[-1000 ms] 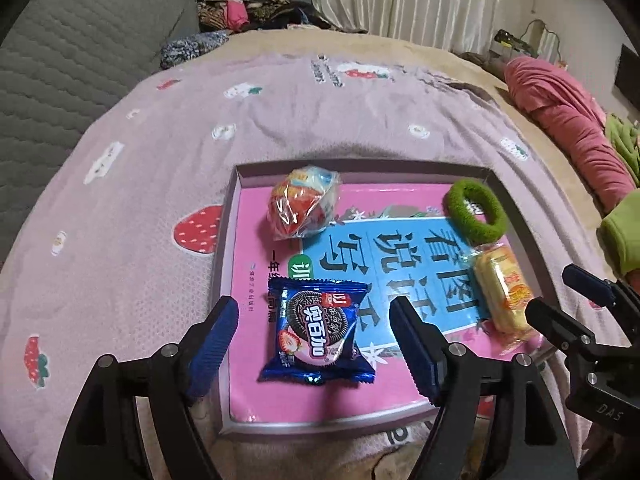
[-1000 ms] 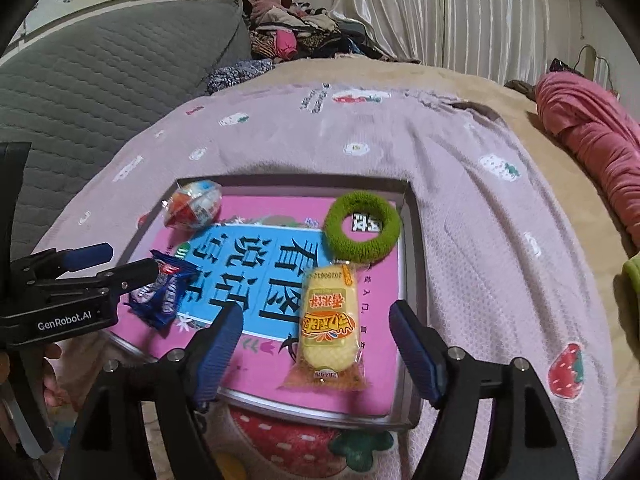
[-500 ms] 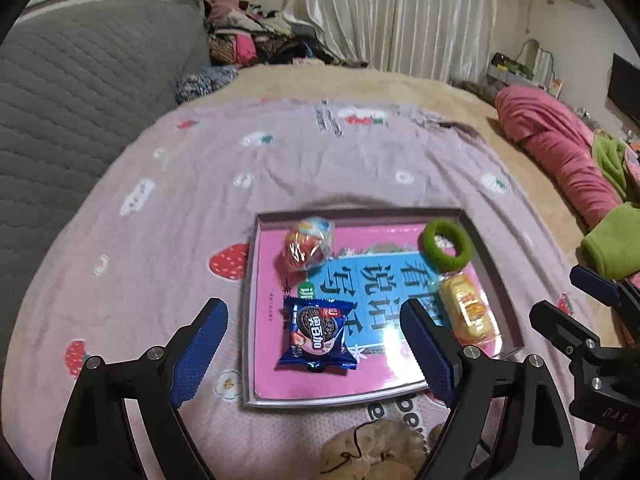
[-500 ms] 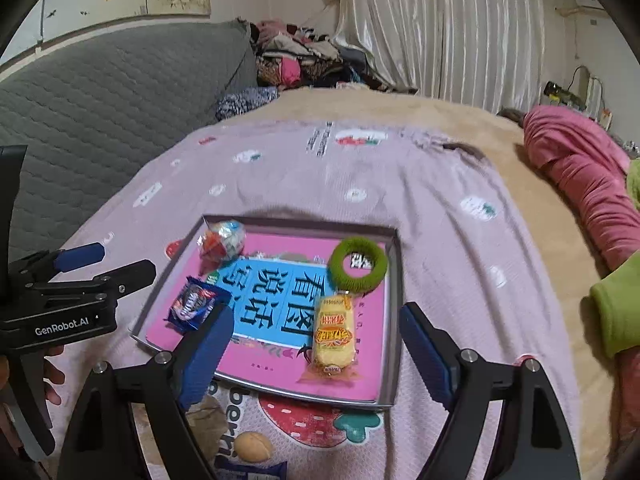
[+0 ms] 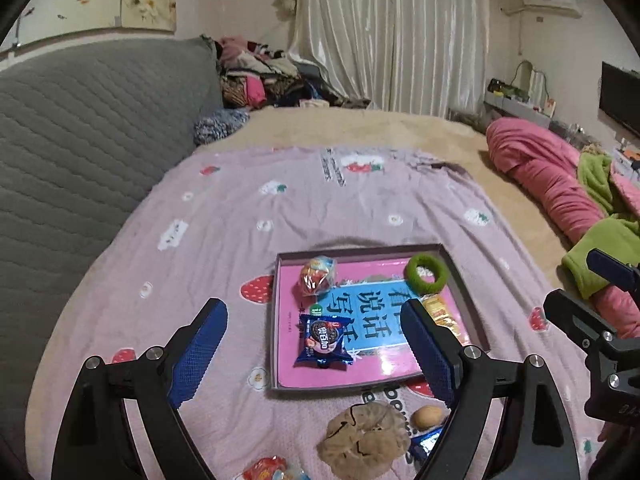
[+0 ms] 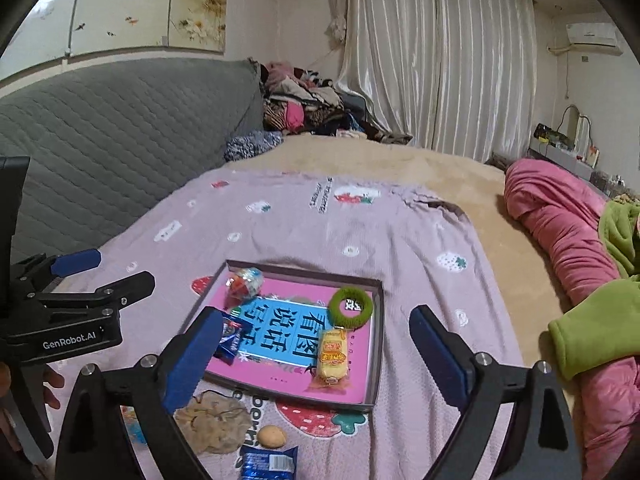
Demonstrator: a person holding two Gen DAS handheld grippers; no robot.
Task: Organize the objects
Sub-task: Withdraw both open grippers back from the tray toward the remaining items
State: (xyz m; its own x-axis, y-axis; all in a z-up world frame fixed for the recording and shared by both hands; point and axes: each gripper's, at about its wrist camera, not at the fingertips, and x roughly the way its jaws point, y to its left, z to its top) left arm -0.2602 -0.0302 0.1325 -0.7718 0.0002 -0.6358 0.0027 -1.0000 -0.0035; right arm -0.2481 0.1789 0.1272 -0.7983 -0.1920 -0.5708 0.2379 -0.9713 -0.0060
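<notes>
Both claws have risen; yellow snack pack (image 6: pixel 332 356) lies lengthwise toward camera.

Red-wrapped sweet (image 5: pixel 267 469) cut off at the bottom edge; blue packet (image 6: pixel 269 462) likewise; yellow cake (image 5: pixel 441 311) half hidden behind a finger; blue cookie pack (image 6: pixel 231 336) partly hidden.

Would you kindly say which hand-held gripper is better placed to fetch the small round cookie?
Probably the right hand-held gripper: open, empty, and the round cookie lies just below its fingers, nearer centre than in the left view.
</notes>
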